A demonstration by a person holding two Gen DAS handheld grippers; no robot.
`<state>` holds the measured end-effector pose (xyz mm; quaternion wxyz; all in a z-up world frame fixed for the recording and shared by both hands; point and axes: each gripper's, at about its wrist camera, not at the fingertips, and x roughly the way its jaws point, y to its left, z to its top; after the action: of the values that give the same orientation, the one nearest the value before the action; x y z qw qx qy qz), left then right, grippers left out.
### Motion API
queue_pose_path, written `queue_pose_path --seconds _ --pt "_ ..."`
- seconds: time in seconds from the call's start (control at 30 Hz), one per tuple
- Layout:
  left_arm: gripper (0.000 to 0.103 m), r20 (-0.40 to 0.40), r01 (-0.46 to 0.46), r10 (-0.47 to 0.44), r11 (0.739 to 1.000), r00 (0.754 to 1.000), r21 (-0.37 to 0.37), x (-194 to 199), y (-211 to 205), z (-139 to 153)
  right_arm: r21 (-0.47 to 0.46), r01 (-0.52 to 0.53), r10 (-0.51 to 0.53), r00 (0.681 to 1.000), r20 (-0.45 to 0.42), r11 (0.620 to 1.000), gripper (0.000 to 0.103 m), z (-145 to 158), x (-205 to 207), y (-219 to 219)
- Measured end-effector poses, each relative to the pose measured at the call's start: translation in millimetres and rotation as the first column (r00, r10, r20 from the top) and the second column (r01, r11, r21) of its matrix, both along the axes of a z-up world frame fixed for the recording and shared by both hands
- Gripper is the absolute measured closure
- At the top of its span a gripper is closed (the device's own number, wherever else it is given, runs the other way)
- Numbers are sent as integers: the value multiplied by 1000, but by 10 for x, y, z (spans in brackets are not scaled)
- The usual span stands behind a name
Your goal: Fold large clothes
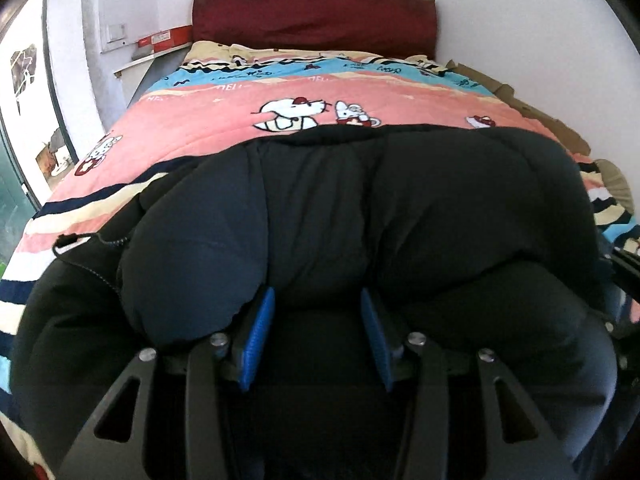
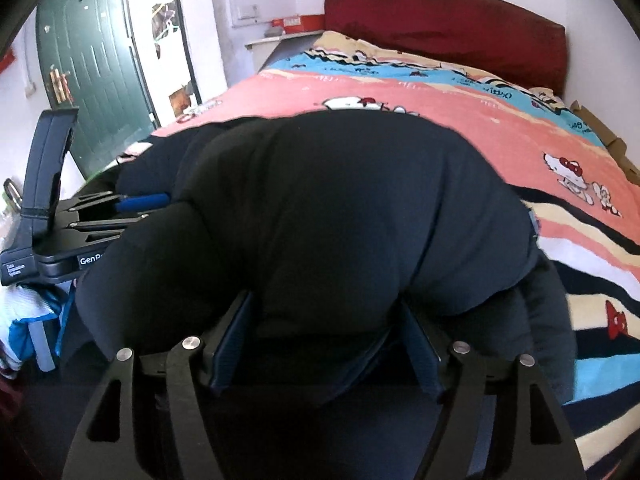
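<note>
A puffy black jacket lies bunched at the near end of the bed, folded over into a thick roll. My left gripper has a fold of it squeezed between its blue pads. In the right wrist view the jacket fills the middle. My right gripper stands wide, with a thick fold bulging between its dark pads. The left gripper shows there at the jacket's left end. The jacket's zipper edge hangs out at the left.
The bed carries a pink, blue and striped cartoon quilt and ends at a dark red headboard. A bedside shelf stands at the far left and cardboard lines the right side. A green door is behind.
</note>
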<state>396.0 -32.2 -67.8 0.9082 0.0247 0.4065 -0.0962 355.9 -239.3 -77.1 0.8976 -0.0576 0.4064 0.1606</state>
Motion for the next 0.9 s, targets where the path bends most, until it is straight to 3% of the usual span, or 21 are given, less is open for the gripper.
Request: queue_pose_path --seconds 0.23,0.37,0.5,0.7,0.9 --pt "59 12 -6 5 999 1000 49 185 -65 -174 -21 23 -23 1000 8 1000 32 -200 107 15" --pt "60 11 -8 7 996 1000 87 120 -115 -48 -33 32 -32 999 3 999 32 -143 91 4" --pt "59 17 0 -2 994 1000 105 -43 -132 145 -19 37 -37 999 11 999 28 28 -12 -100" --pt "55 46 -2 0 999 999 53 -157 -78 539 -48 14 -10 996 88 999 25 427 -195 -129" --pt "50 94 -9 4 999 996 51 14 -111 924 -89 -14 29 984 175 996 22 856 -68 -79"
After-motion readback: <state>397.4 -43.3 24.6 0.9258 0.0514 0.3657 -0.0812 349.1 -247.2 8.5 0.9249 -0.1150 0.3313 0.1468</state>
